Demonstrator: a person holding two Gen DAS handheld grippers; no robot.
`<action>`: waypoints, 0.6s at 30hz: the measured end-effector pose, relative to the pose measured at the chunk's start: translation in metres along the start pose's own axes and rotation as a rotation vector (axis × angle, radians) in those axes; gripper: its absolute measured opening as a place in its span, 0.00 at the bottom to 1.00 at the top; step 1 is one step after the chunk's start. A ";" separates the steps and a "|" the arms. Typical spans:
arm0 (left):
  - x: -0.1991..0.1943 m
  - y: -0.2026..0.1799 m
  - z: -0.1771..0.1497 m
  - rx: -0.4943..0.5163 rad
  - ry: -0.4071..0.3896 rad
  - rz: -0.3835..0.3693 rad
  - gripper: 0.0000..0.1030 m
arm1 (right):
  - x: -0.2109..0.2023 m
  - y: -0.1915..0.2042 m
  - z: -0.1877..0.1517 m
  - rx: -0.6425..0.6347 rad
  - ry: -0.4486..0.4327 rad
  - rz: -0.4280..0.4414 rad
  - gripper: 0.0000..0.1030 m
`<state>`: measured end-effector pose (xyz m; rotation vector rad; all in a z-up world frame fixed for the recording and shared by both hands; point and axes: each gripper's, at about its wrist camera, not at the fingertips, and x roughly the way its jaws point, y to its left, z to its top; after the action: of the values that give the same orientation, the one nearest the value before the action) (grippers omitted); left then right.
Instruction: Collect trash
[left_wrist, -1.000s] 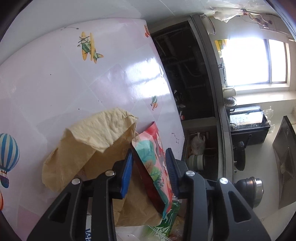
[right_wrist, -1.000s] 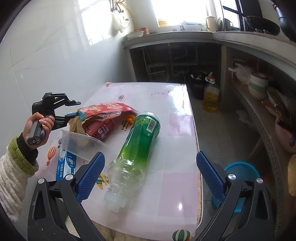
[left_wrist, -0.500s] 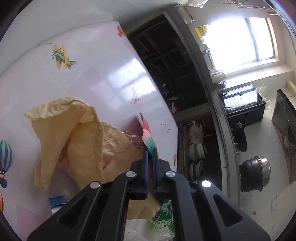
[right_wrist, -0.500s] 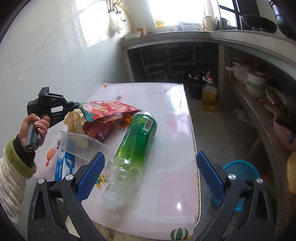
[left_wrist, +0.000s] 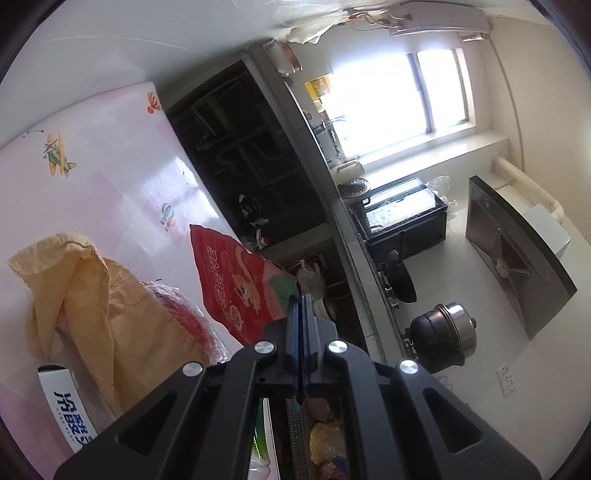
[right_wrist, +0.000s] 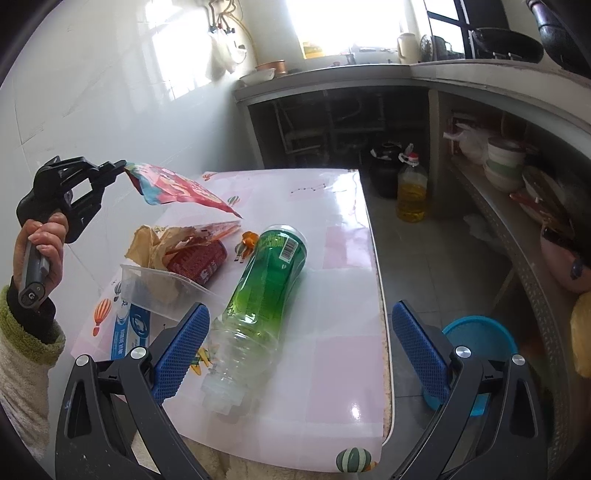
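Note:
My left gripper (left_wrist: 300, 301) is shut on the corner of a red snack wrapper (left_wrist: 236, 280) and holds it in the air above the table; it also shows in the right wrist view (right_wrist: 123, 164) with the wrapper (right_wrist: 181, 188) hanging from it. A crumpled tan paper bag (left_wrist: 92, 306) and a red packet (right_wrist: 195, 258) lie below. A green plastic bottle (right_wrist: 269, 280) lies on its side on the pink table (right_wrist: 332, 295). My right gripper (right_wrist: 299, 343) is open, low over the bottle's neck end.
A clear plastic tub (right_wrist: 159, 291) and a blue-and-white box (right_wrist: 129, 332) lie at the table's left. A blue bin (right_wrist: 476, 339) stands on the floor right of the table. An oil jug (right_wrist: 412, 192) and a shelf with bowls (right_wrist: 502, 162) stand beyond.
My left gripper closed on the red wrapper and lifted it up off the paper bag. The right gripper stayed open and barely moved.

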<state>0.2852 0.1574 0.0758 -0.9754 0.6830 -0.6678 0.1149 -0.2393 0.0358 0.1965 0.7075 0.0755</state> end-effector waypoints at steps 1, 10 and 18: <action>-0.008 -0.001 -0.005 0.002 -0.007 -0.016 0.01 | -0.002 0.000 0.000 0.002 -0.007 0.004 0.92; -0.098 0.015 -0.082 0.019 -0.120 -0.040 0.01 | -0.002 0.032 0.008 -0.028 -0.012 0.124 0.76; -0.146 0.061 -0.144 0.026 -0.178 0.127 0.03 | 0.027 0.105 0.002 -0.117 0.066 0.324 0.60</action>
<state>0.0972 0.2205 -0.0053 -0.9466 0.5727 -0.4716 0.1365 -0.1327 0.0415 0.1961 0.7293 0.4337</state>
